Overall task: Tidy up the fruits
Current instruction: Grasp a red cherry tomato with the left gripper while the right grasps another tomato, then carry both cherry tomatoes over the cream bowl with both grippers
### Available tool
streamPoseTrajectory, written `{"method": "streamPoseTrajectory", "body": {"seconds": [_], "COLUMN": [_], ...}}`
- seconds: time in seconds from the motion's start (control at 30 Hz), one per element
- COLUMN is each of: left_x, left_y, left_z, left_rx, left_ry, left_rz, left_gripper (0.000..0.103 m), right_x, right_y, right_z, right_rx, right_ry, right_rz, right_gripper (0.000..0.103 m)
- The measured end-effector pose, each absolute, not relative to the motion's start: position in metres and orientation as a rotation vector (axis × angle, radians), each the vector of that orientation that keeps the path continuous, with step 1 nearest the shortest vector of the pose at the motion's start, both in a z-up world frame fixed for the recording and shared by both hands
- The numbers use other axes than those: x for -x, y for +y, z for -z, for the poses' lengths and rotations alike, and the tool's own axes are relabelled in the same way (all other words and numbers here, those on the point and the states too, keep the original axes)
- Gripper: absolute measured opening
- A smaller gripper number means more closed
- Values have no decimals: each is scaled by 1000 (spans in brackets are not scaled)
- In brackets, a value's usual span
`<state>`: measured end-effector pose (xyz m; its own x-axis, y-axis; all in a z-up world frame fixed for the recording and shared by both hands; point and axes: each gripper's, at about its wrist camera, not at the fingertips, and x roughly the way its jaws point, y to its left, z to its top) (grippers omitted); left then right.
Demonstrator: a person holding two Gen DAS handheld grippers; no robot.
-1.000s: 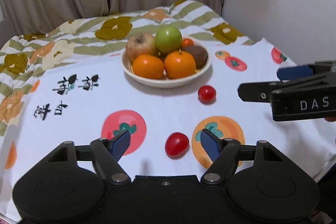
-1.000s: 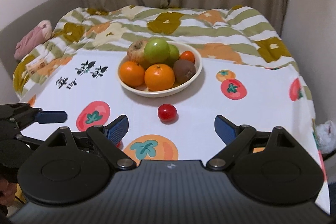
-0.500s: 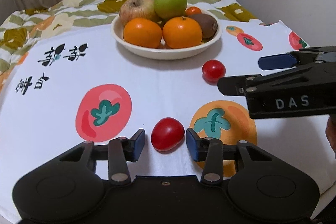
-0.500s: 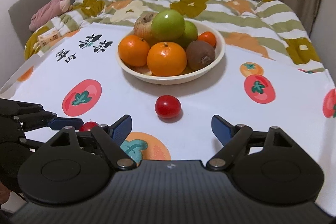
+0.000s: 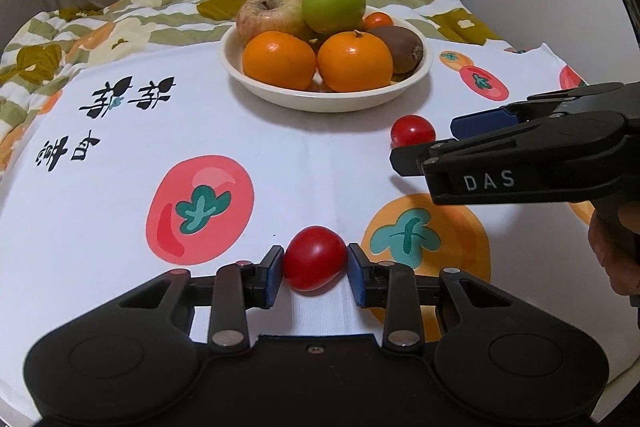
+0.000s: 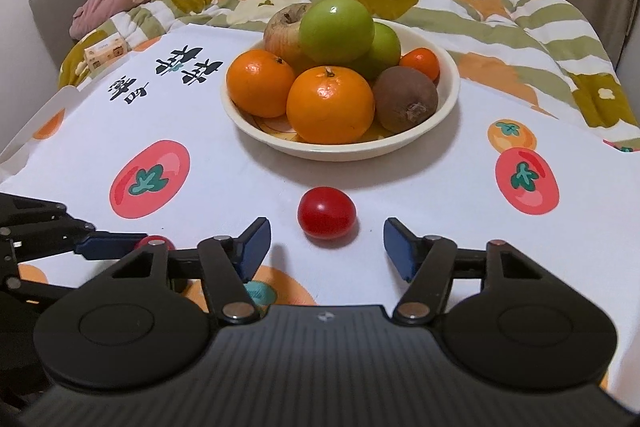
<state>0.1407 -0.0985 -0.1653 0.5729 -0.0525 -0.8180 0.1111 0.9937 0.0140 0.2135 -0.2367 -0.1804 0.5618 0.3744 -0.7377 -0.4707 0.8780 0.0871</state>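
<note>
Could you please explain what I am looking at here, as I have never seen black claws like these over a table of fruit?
These are two hand-held grippers, one in each of a person's hands, each with a wide-angle camera looking forward along its two fingers. One picture comes from the left tool, the other from the right.

On a white cloth printed with fruit stands a cream bowl holding oranges, green apples, a reddish apple and a brown fruit. Two small red tomatoes lie loose in front of it.

The left gripper has closed its blue pads on the nearer tomato, which still rests on the cloth. The right gripper is open; its jaws have just been closing, with the other tomato just ahead of the tips and untouched. Each tool also shows at the edge of the other's picture.
</note>
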Motion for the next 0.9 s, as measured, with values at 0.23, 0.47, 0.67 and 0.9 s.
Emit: {"method": "streamPoseTrajectory", "body": {"seconds": [0.23, 0.47, 0.67, 0.9], "left_x": [-141, -142, -141, -138], "left_y": [-96, -92, -90, -90], "left_z": [163, 158, 143, 115], "left_rx": [-61, -51, -43, -46], "left_ry": [954, 946, 918, 869], "left_rz": [70, 48, 39, 35], "left_gripper": [37, 37, 37, 37], "right_x": [-221, -224, -219, -212], "right_y": [-232, -230, -232, -238], "right_z": [183, 184, 172, 146], "right_rx": [134, 137, 109, 69], "right_ry": [833, 838, 825, 804], "right_rz": [-518, -517, -524, -515], "right_gripper": [65, 49, 49, 49]}}
